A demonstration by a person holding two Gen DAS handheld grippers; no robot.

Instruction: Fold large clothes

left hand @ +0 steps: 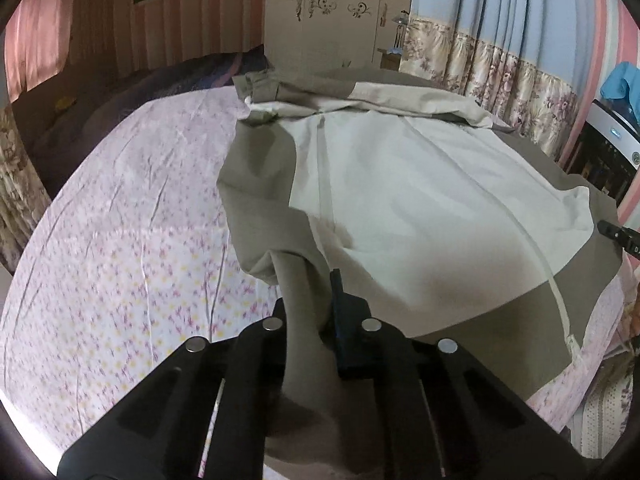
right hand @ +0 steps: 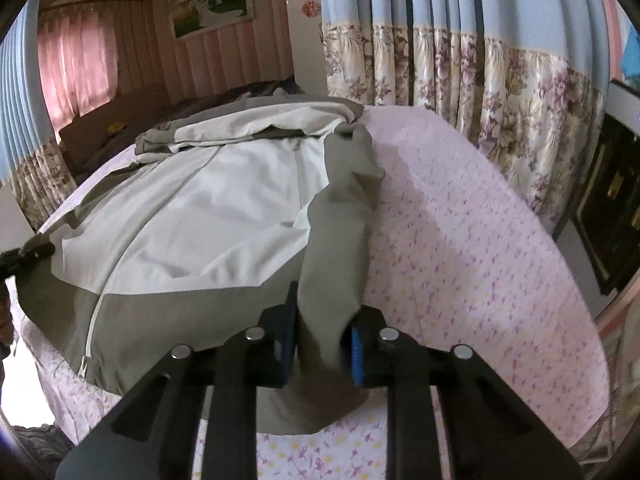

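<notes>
A large grey and off-white jacket [left hand: 400, 200] lies spread on the bed, zipper running down its front; it also shows in the right wrist view [right hand: 192, 224]. My left gripper [left hand: 310, 320] is shut on the jacket's grey left sleeve [left hand: 296, 292], which bunches up between the fingers. My right gripper [right hand: 322, 340] is shut on the grey right sleeve [right hand: 340, 248], pulled toward the camera. The right gripper's tip also shows at the left view's right edge [left hand: 620, 236], and the left gripper's tip at the right view's left edge [right hand: 28, 254].
The bed [left hand: 120, 220] has a pink floral sheet [right hand: 460, 240]. A dark blanket [left hand: 120, 96] lies at its far end. Floral curtains [right hand: 480, 80] hang to the right, a wardrobe [left hand: 332, 12] stands behind, and dark furniture [right hand: 616, 208] is at far right.
</notes>
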